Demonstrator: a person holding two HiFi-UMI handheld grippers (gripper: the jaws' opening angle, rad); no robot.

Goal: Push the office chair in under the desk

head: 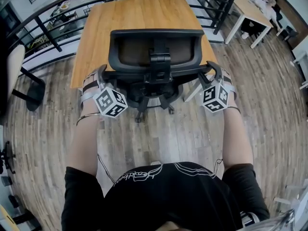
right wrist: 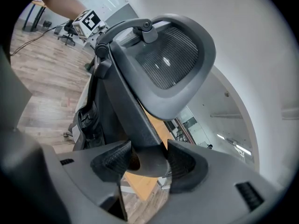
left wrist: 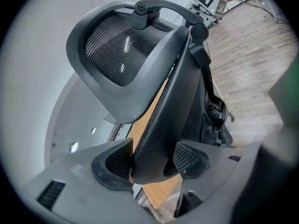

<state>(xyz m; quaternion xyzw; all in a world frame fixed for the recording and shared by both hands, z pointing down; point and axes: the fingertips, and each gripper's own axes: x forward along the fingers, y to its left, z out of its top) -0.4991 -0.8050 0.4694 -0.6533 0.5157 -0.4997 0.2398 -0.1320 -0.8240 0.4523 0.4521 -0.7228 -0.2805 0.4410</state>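
Note:
The black mesh office chair (head: 155,52) stands with its back toward me, its seat partly under the near edge of the wooden desk (head: 134,13). My left gripper (head: 102,77) holds the left edge of the backrest; in the left gripper view the jaws (left wrist: 152,161) are closed on the dark backrest frame (left wrist: 173,97). My right gripper (head: 211,75) holds the right edge, and in the right gripper view its jaws (right wrist: 148,161) clamp the backrest frame (right wrist: 131,106). The headrest (left wrist: 117,50) curves above the frame.
The chair's wheeled base (head: 154,102) rests on the wood plank floor. A black railing (head: 48,32) runs behind and left of the desk. A pale chair (head: 14,66) stands at far left. A white table (head: 250,8) with a seated person is at back right.

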